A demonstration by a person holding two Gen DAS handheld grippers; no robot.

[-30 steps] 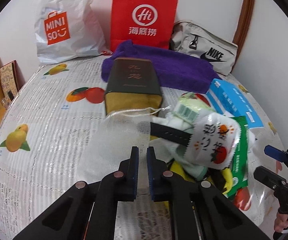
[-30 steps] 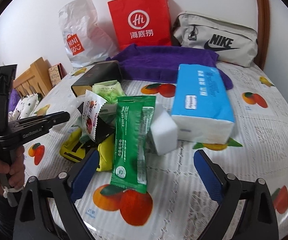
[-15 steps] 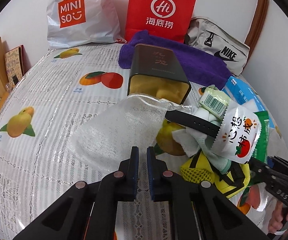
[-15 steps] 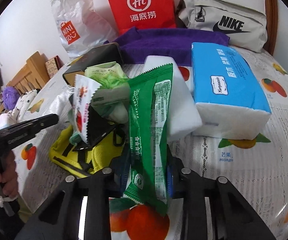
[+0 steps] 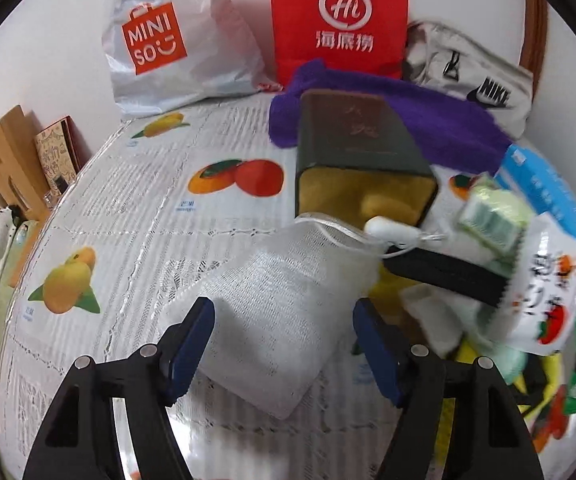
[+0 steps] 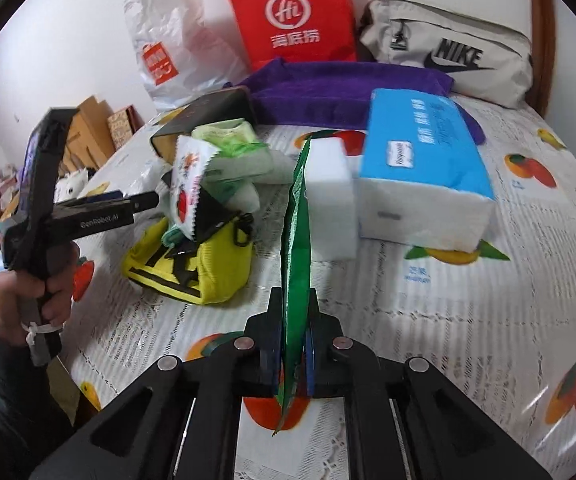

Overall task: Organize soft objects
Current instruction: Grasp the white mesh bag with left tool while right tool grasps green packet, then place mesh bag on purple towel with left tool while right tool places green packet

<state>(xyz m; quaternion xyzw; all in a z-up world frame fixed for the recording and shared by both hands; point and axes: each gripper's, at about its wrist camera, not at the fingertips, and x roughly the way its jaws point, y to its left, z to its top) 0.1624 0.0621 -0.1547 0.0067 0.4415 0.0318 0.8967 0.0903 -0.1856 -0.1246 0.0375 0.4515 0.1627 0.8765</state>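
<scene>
Green sachet (image 6: 296, 216): thin, light, crinkly foil-like packet; hangs edge-on and upright, lifted off the tabletop (image 6: 428, 300) just in front of the white sponge block (image 6: 330, 196). Likely slippery and floppy; best pinched flat near a sealed end, as now.
Right tool (image 6: 292, 344): pressed together on the sachet's lower part, the bottom edge poking out below the pads.
White mesh drawstring pouch (image 5: 283, 308): limp, airy, near weightless; lies flat on the tabletop, mouth and cord toggle toward the far right by the dark tin (image 5: 360, 152). Likely to crumple under a squeeze; a bunch of fabric at the near end looks the surest hold.
Left tool (image 5: 283, 344): spread wide, one pad at each side of the pouch's near end; contact with the fabric cannot be told.
Pile at right: red-and-white snack packet (image 5: 548, 292), pale green pack (image 5: 496, 216), black strap (image 5: 444, 276), yellow pouch (image 6: 191, 268), heaped together.
Blue tissue pack (image 6: 424, 152): soft, bulky, right of the sponge, touching it.
Far edge: purple towel (image 6: 348, 92), bags against the wall.
</scene>
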